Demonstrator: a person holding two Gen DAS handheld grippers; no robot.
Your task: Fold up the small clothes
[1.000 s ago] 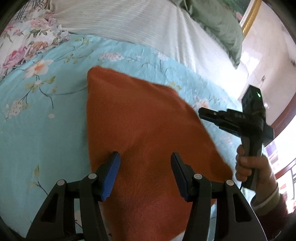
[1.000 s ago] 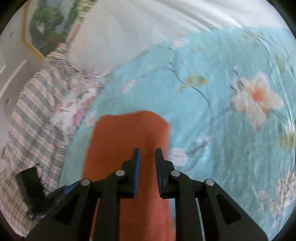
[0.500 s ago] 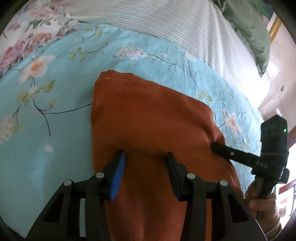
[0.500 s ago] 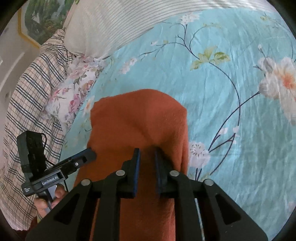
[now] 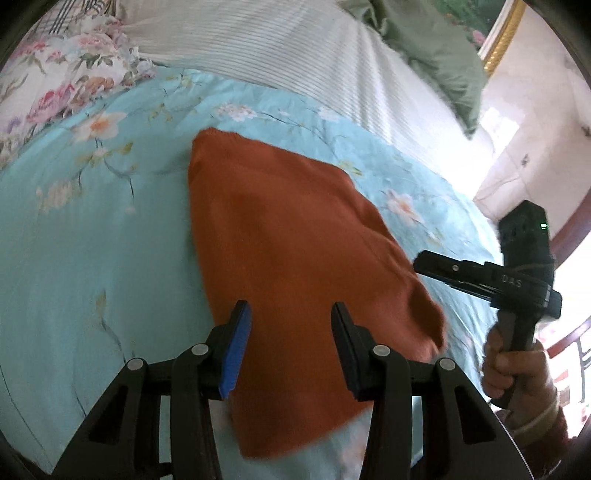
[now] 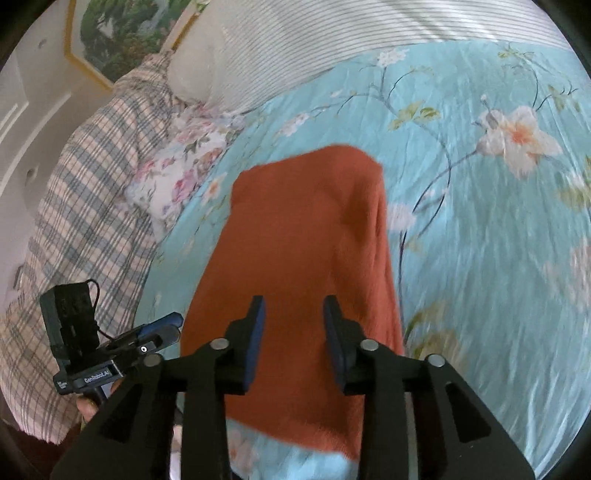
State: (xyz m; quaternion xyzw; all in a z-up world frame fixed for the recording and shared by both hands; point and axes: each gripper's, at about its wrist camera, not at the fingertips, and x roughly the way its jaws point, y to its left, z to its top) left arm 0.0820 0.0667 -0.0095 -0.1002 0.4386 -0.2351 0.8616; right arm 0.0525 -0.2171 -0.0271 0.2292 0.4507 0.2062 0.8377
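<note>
A folded rust-orange knit garment lies flat on the light blue floral bedspread; it also shows in the right wrist view. My left gripper is open, raised above the garment's near part, holding nothing. My right gripper is open above the garment's near end, empty. The right gripper appears in the left wrist view, just off the garment's right edge. The left gripper appears in the right wrist view, just off the garment's left edge.
A white striped pillow and a green pillow lie at the head of the bed. A floral pillow and a plaid blanket lie on the left. A framed picture hangs on the wall.
My right gripper opened and let go of the orange garment, which now lies flat. Both grippers drew back and lifted off the cloth.
</note>
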